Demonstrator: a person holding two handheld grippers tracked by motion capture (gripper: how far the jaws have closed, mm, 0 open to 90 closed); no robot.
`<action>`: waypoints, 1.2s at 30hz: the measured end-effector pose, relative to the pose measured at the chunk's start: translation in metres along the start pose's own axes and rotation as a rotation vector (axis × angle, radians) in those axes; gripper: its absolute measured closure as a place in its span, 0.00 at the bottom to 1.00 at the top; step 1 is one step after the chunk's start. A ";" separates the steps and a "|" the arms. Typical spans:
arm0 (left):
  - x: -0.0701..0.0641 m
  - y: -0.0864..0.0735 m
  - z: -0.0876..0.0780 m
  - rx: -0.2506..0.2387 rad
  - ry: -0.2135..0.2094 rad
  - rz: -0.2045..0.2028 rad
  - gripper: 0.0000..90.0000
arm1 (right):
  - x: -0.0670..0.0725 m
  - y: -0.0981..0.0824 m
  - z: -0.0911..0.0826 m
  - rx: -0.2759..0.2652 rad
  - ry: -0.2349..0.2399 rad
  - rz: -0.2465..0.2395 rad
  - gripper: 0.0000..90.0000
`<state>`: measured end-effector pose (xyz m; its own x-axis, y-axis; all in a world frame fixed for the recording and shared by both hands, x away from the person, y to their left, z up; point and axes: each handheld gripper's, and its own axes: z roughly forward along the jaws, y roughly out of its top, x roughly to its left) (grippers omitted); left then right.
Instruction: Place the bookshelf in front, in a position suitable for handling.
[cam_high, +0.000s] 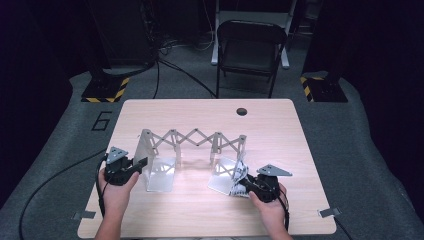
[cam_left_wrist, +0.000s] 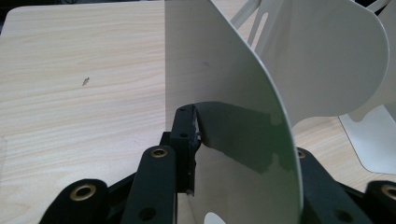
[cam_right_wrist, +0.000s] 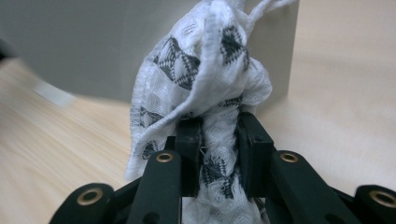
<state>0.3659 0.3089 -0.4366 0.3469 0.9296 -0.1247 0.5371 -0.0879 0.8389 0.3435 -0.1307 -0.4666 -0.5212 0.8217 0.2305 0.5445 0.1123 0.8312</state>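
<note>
An expanding metal rack (cam_high: 192, 137) stands on the wooden table (cam_high: 200, 210), its scissor lattice joining two upright end plates. My left gripper (cam_high: 141, 164) sits at the left end plate (cam_high: 150, 155). In the left gripper view this plate (cam_left_wrist: 224, 70) runs between the jaws of the gripper (cam_left_wrist: 229, 140). One finger (cam_left_wrist: 186, 135) touches its face and the other is hidden behind it, with the jaws apart. My right gripper (cam_high: 243, 182) is shut on a white cloth with a black pattern (cam_high: 240, 172), right in front of the right end plate (cam_high: 222, 175). The bunched cloth (cam_right_wrist: 205, 79) rises from the jaws of my right gripper (cam_right_wrist: 219, 140).
A round cable hole (cam_high: 242, 111) lies near the table's far edge. A black folding chair (cam_high: 250, 50) stands on the floor beyond the table. Cables trail from both grippers off the near edge.
</note>
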 end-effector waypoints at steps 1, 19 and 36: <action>0.000 0.000 0.000 0.001 0.001 0.000 0.77 | 0.006 0.007 -0.010 -0.040 0.005 -0.013 0.81; 0.001 -0.001 0.000 0.000 -0.004 0.001 0.77 | 0.000 -0.019 0.022 0.097 -0.023 -0.006 0.81; 0.001 -0.001 0.001 0.003 -0.004 0.000 0.77 | 0.000 -0.027 0.032 0.123 -0.043 -0.057 0.80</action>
<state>0.3661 0.3096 -0.4382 0.3501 0.9280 -0.1273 0.5397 -0.0887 0.8372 0.3500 -0.1160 -0.5054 -0.5266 0.8348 0.1608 0.5926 0.2249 0.7734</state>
